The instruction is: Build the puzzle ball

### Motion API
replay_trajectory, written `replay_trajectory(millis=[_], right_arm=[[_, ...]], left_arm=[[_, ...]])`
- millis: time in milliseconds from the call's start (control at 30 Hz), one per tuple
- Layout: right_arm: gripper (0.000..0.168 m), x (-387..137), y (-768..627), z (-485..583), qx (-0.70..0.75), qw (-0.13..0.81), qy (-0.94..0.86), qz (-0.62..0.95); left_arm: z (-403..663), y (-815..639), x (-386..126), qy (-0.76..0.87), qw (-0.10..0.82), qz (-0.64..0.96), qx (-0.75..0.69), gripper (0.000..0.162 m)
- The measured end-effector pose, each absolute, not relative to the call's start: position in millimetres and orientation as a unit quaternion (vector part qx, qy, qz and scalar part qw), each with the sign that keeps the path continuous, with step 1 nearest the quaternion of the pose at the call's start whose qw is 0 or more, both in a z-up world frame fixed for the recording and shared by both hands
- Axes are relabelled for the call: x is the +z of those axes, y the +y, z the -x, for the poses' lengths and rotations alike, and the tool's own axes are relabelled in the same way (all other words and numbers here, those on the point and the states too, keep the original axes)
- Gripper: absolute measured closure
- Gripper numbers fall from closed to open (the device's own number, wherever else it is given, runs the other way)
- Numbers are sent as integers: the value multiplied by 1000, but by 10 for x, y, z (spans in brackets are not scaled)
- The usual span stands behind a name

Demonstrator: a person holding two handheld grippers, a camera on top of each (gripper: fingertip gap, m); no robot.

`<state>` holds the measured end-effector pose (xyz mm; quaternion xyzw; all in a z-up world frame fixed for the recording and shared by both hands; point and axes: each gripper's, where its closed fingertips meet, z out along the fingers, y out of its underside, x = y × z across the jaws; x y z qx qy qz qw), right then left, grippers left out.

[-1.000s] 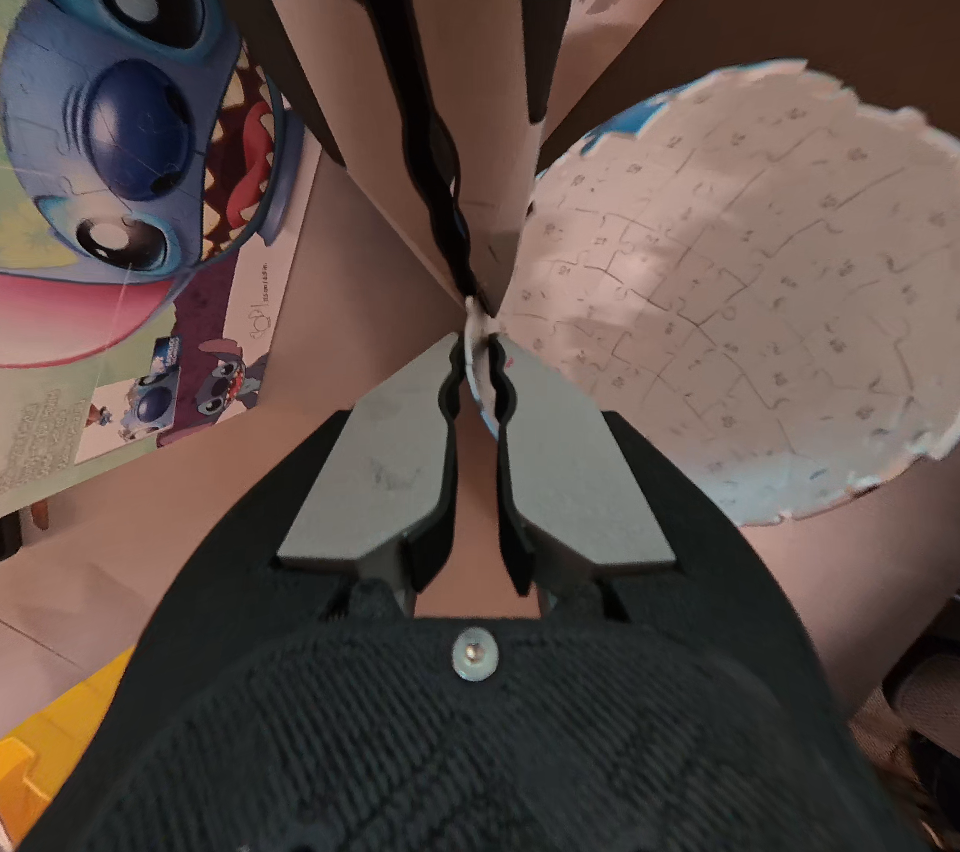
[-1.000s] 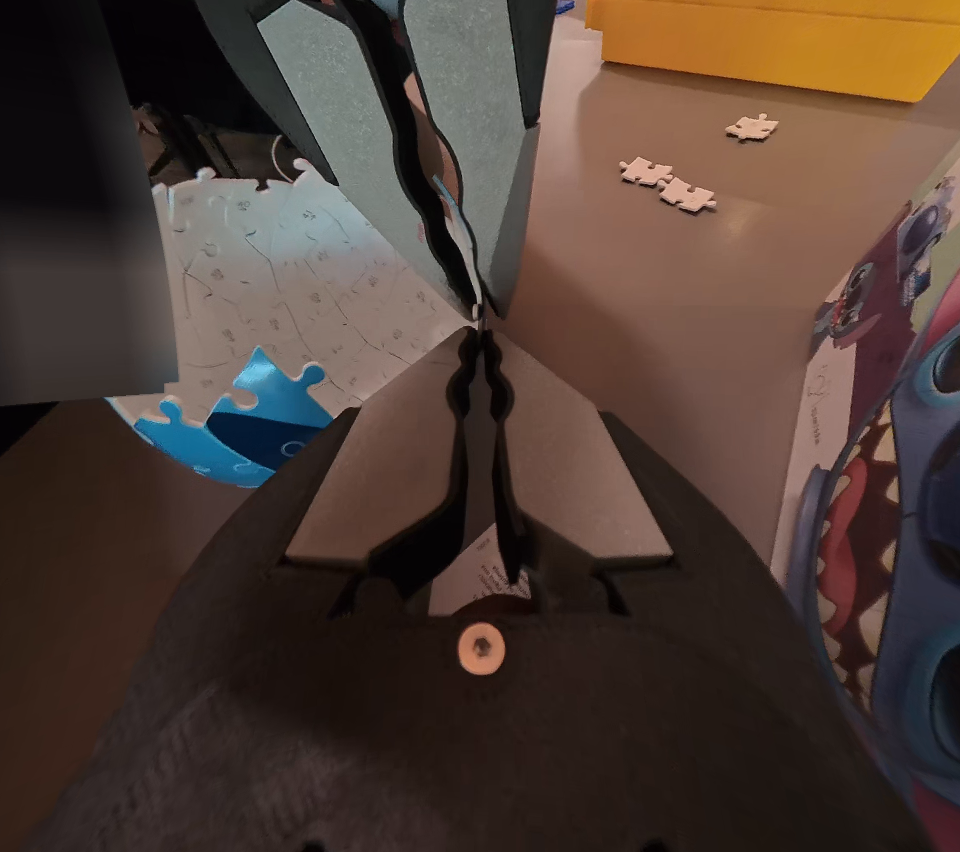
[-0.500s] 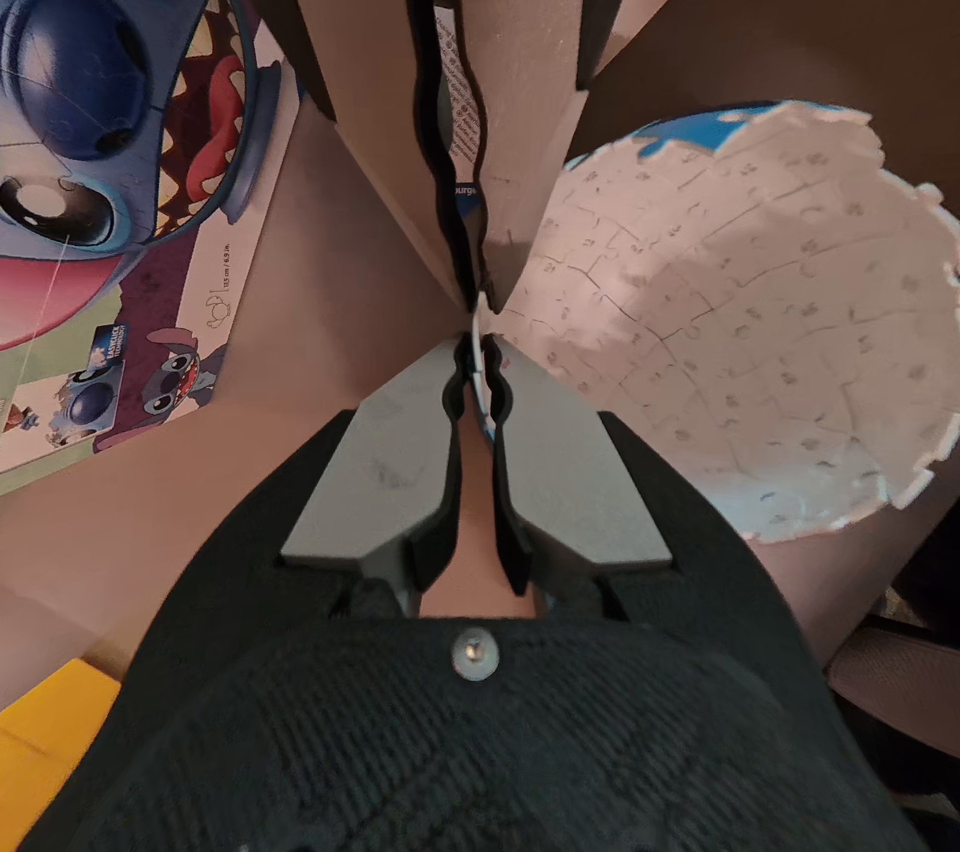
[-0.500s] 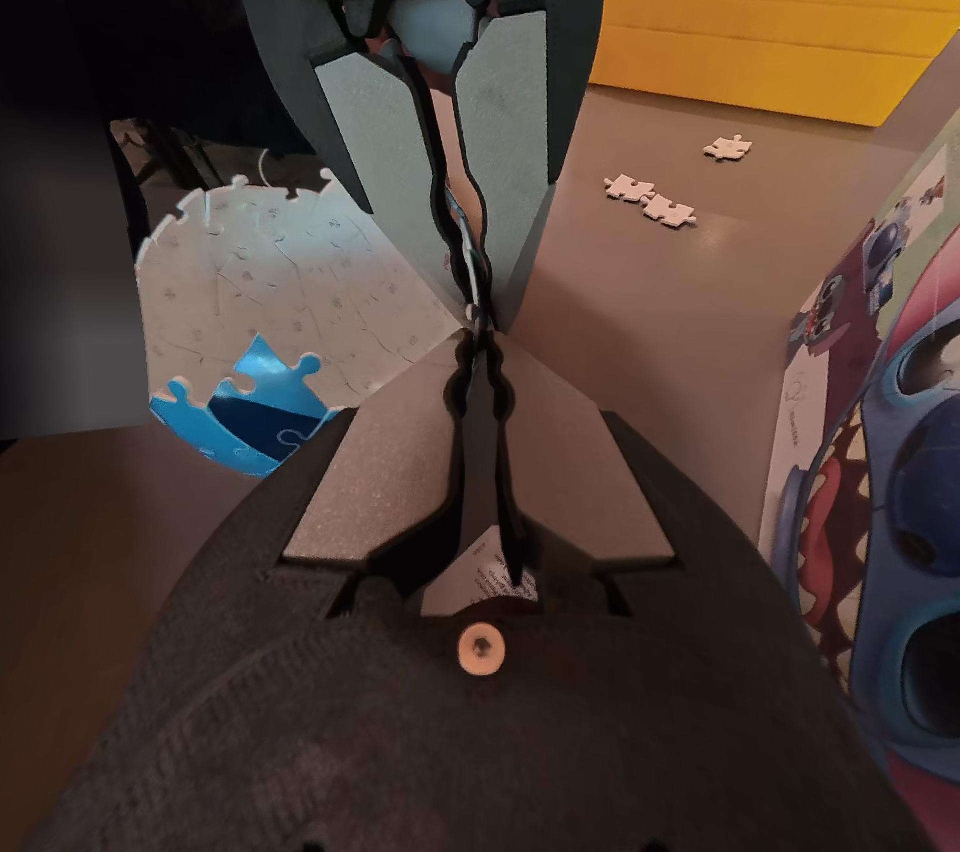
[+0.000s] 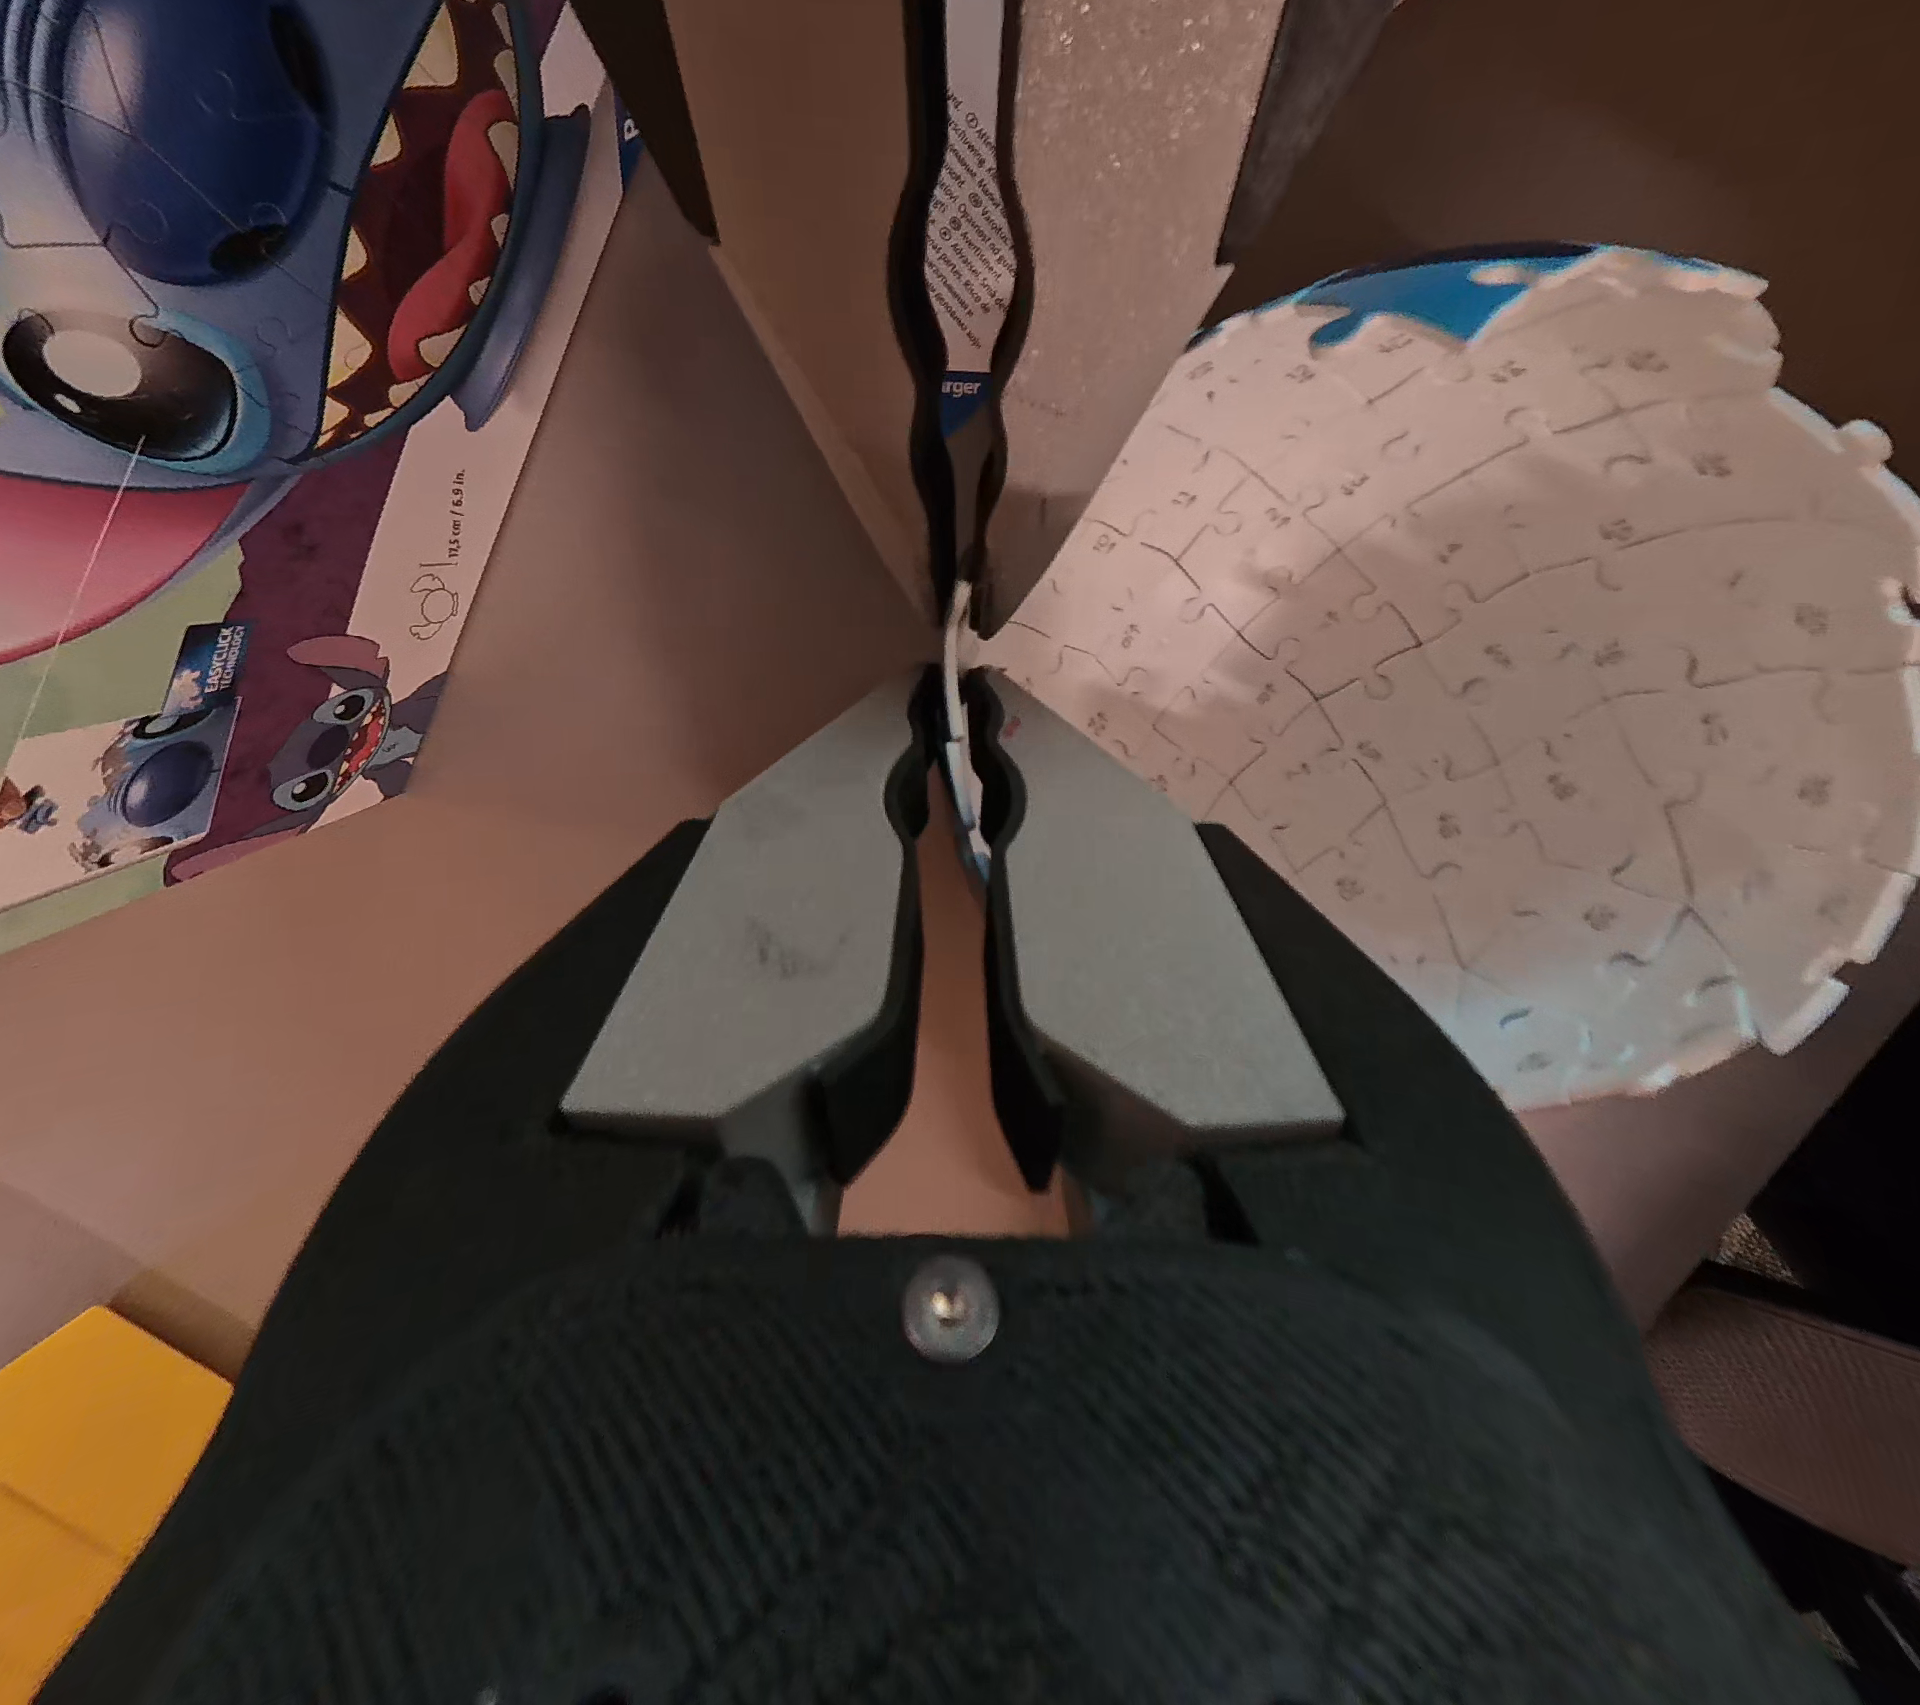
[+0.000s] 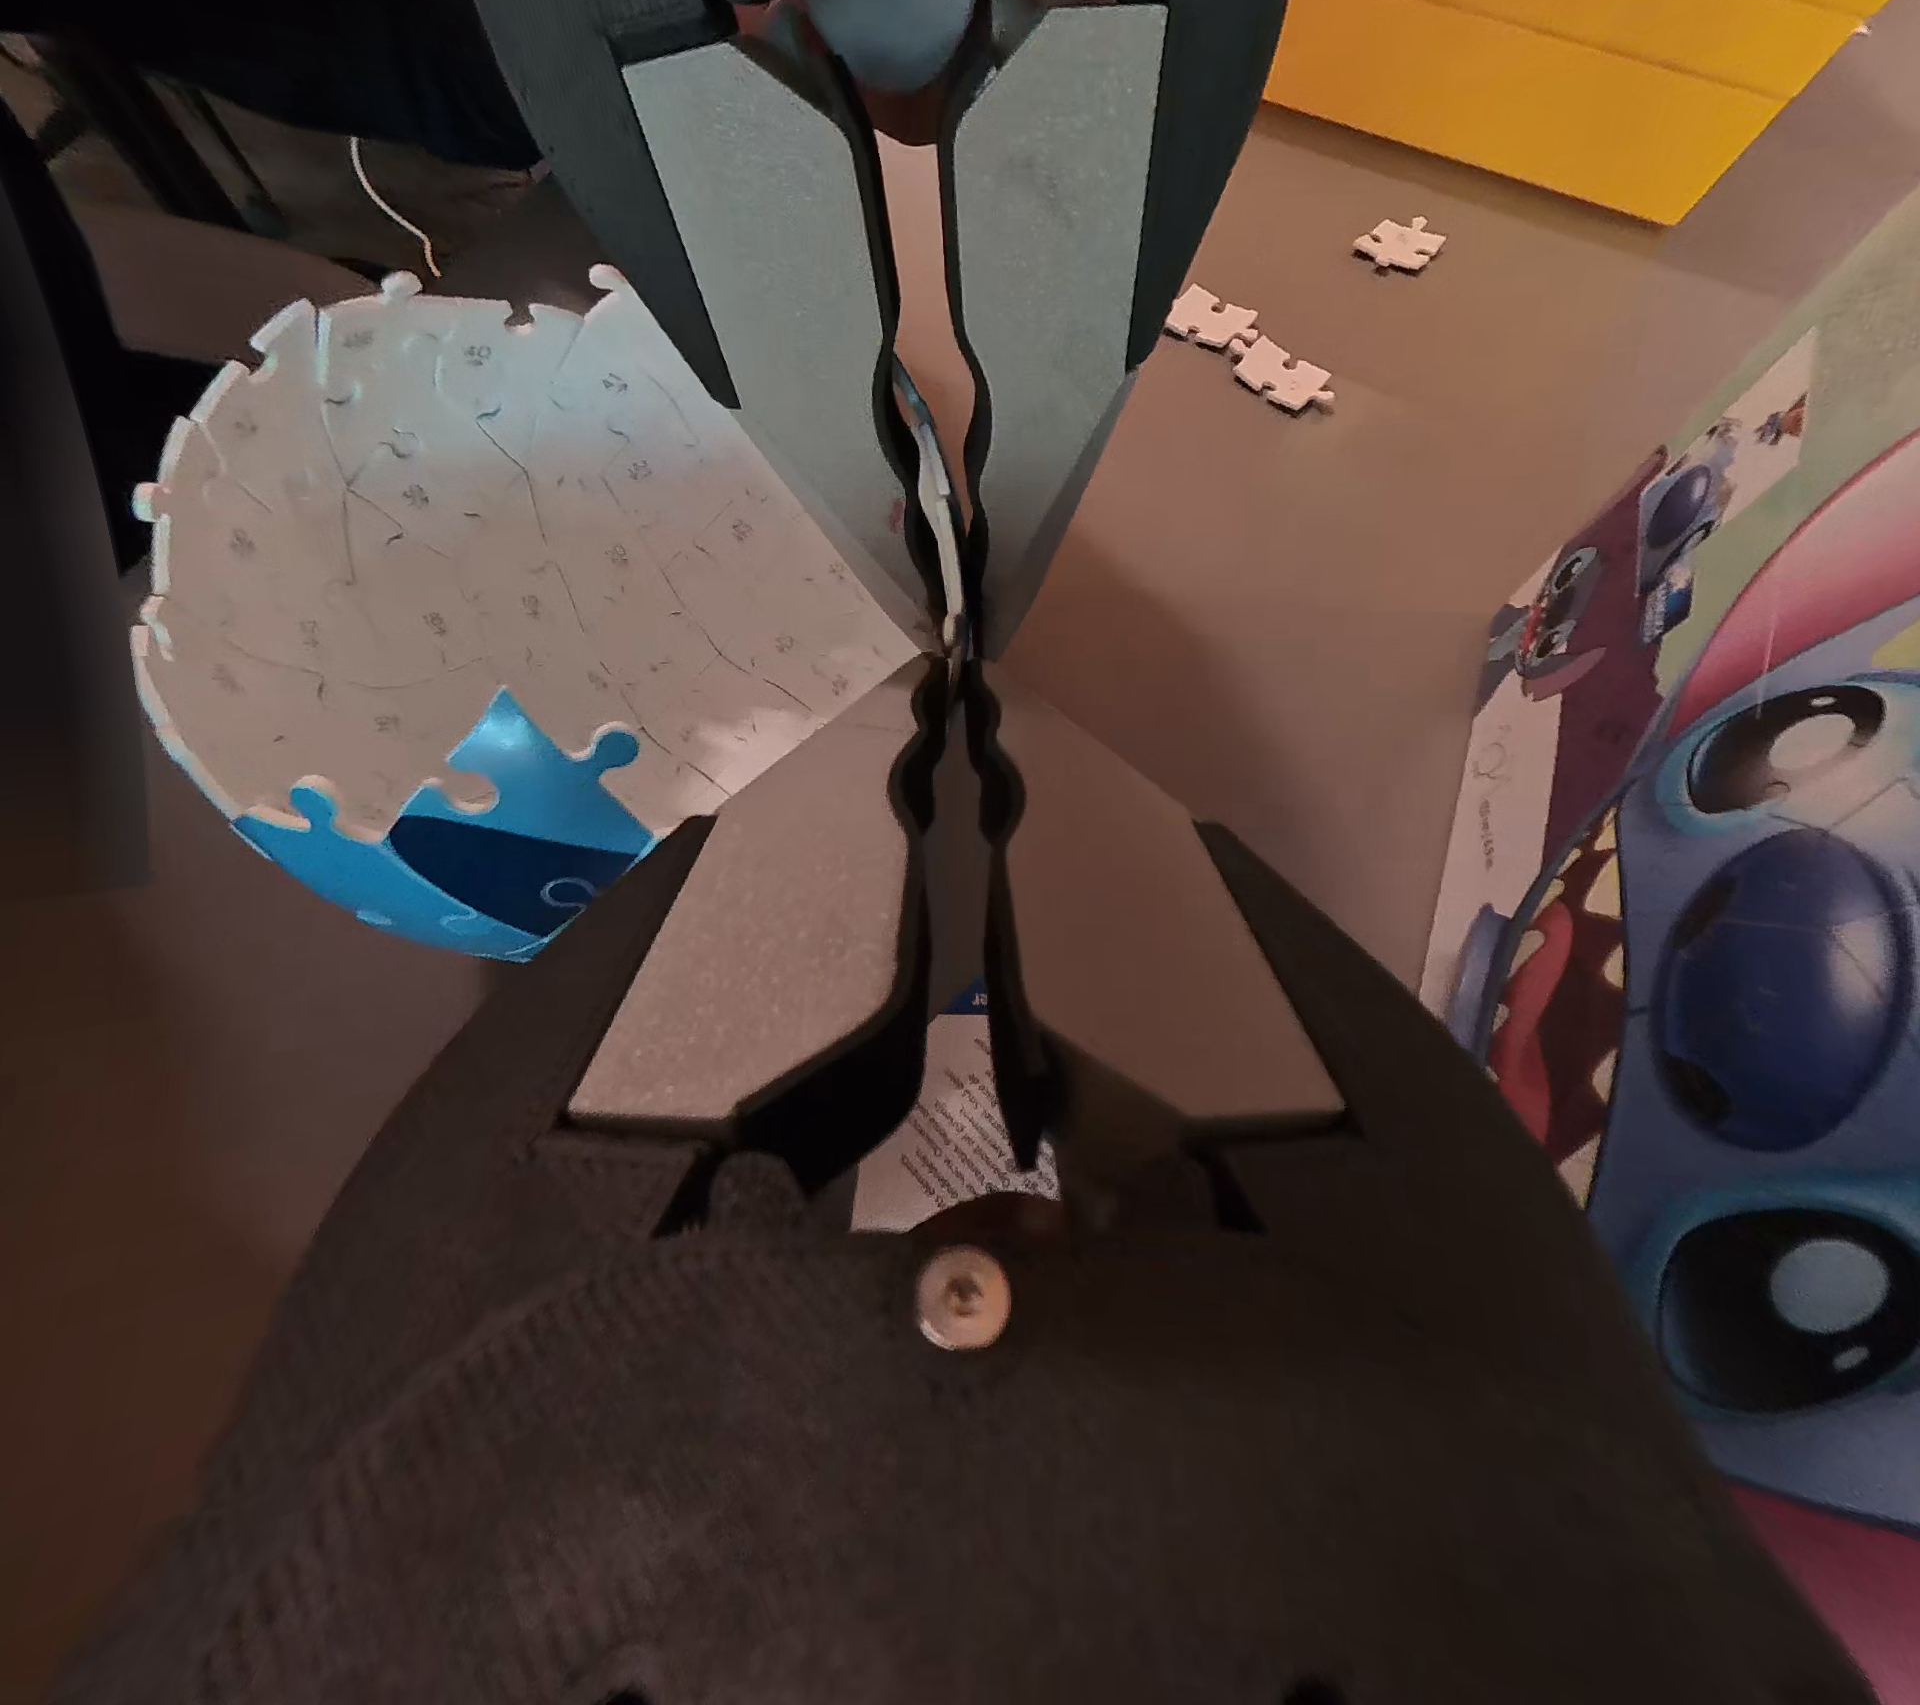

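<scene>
Left gripper [image 5: 961,720], seen from its own wrist, pinches the rim of the half-built puzzle ball [image 5: 1507,668], whose white shell curves away right; the right gripper's [image 5: 961,585] tips meet it from the far side. Holding the rim rigid while pressing gently should seat the tab.

From the right wrist, both claws look clamped at the same rim spot, the shell [image 6: 416,564] left. Loose pieces [image 6: 1247,346] lie far right. Printed text on the box [image 6: 1714,928] is left unread.
</scene>
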<state>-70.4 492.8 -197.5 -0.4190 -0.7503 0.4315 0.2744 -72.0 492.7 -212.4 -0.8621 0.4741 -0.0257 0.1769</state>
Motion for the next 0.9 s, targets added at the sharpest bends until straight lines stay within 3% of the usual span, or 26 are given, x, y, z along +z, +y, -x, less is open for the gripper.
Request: replay_trajectory(millis=[233, 333, 467, 633, 900], right_arm=[[167, -1945, 4926, 702, 443, 266, -740, 431], [144, -1701, 4970, 667, 496, 268, -704, 432], [158, -1678, 5044, 613, 490, 272, -704, 437], [154, -1914, 4921, 646, 457, 234, -738, 439], [167, -1958, 4926, 693, 451, 242, -741, 434]], left_arm=[[714, 4934, -2118, 466, 180, 866, -37, 161], [736, 4927, -2134, 465, 174, 868, -33, 160], [733, 4931, -2134, 465, 175, 867, -32, 160], [730, 4931, -2136, 464, 174, 868, -35, 160], [728, 4924, -2142, 468, 172, 867, -34, 160]])
